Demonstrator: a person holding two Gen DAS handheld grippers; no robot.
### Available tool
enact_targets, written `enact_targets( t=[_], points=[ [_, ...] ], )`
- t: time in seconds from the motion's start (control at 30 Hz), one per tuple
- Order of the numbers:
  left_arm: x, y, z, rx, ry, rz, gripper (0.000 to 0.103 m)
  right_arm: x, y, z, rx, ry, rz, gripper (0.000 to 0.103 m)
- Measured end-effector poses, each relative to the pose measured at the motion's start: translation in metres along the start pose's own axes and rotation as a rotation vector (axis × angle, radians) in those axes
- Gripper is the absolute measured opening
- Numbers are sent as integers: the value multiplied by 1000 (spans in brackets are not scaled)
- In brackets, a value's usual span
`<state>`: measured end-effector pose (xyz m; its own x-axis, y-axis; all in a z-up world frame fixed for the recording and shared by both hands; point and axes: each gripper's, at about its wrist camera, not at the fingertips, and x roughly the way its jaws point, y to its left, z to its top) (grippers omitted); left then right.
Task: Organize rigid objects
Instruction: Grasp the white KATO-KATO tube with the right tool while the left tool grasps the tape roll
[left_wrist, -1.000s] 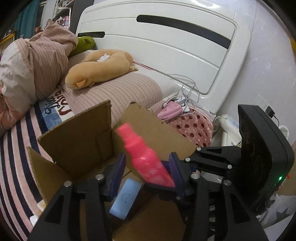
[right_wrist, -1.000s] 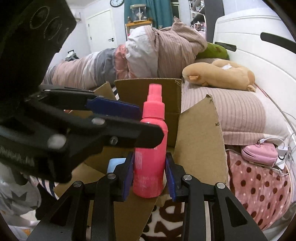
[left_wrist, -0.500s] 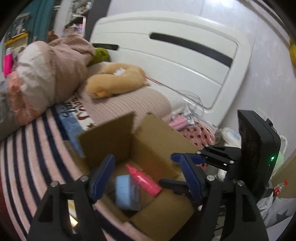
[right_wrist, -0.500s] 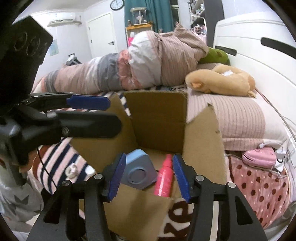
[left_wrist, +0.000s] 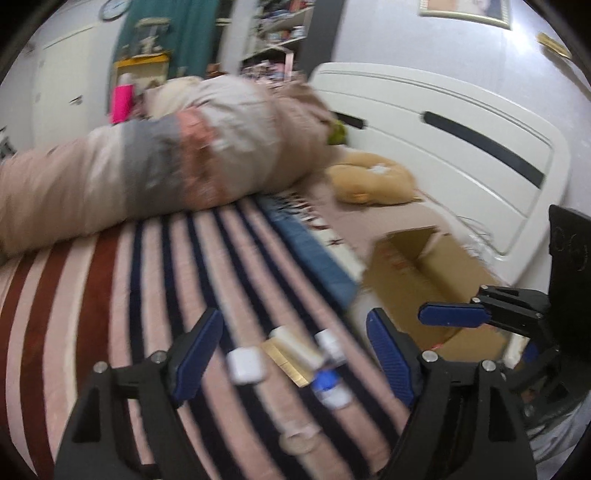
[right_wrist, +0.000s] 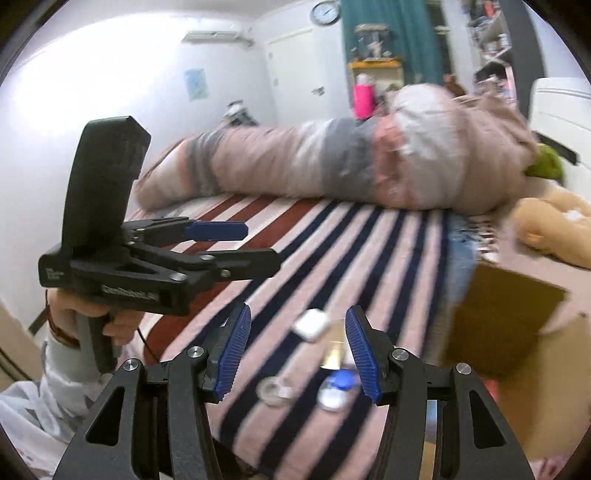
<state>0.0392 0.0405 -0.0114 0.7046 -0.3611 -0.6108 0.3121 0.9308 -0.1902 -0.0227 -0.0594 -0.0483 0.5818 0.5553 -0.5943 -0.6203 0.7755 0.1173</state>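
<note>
On the striped bed, left wrist view: left gripper (left_wrist: 293, 354) spread wide, gripping nothing, aimed at small items grouped near the bed's near edge: white case (left_wrist: 245, 366), gold box (left_wrist: 286, 360), blue-capped bottle (left_wrist: 328, 386), clear ring (left_wrist: 298, 437). Cardboard box (left_wrist: 428, 284) open, at the right edge, likely the destination.

Right wrist view: right gripper (right_wrist: 299, 354) likewise apart and empty, hovering over same cluster; blue-capped bottle (right_wrist: 337, 391) nearest its right finger. Blurred; finer detail unreadable.
</note>
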Motion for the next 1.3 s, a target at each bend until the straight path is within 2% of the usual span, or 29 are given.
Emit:
enact_targets(
  t=[0.17, 0.27, 0.47, 0.6, 0.63, 0.73, 0.83, 0.9, 0.97, 1.13, 1.17, 1.2, 1.3],
  points=[
    [8, 51, -34, -81, 33, 55, 78, 66, 20, -2, 19, 134, 9, 50],
    [17, 67, -50, -108, 56, 45, 78, 100, 4, -13, 98, 188, -56, 50],
    [31, 79, -73, -141, 84, 2, 78, 152, -53, -40, 295, 201, -199, 50],
    [45, 82, -81, -157, 109, -28, 78, 175, -78, -49, 319, 192, -255, 49],
    [49, 81, -84, -160, 119, -44, 78, 179, -86, -51, 342, 203, -240, 48],
    [64, 73, -99, -164, 162, -137, 78, 187, -102, -58, 382, 240, -197, 36],
    [77, 60, -112, -154, 205, -223, 78, 185, -105, -59, 337, 244, -163, 33],
    [86, 48, -120, -145, 235, -256, 78, 182, -104, -59, 312, 260, -162, 33],
    [93, 36, -126, -124, 255, -269, 78, 180, -101, -60, 282, 274, -164, 32],
    [105, 11, -132, -51, 274, -232, 77, 172, -94, -67, 230, 298, -191, 32],
    [106, 8, -132, -36, 273, -228, 76, 172, -93, -67, 216, 294, -206, 32],
    [107, 6, -132, -22, 270, -217, 71, 173, -92, -68, 204, 293, -224, 32],
    [109, -1, -136, 33, 269, -130, 47, 178, -89, -67, 171, 296, -258, 32]
  ],
)
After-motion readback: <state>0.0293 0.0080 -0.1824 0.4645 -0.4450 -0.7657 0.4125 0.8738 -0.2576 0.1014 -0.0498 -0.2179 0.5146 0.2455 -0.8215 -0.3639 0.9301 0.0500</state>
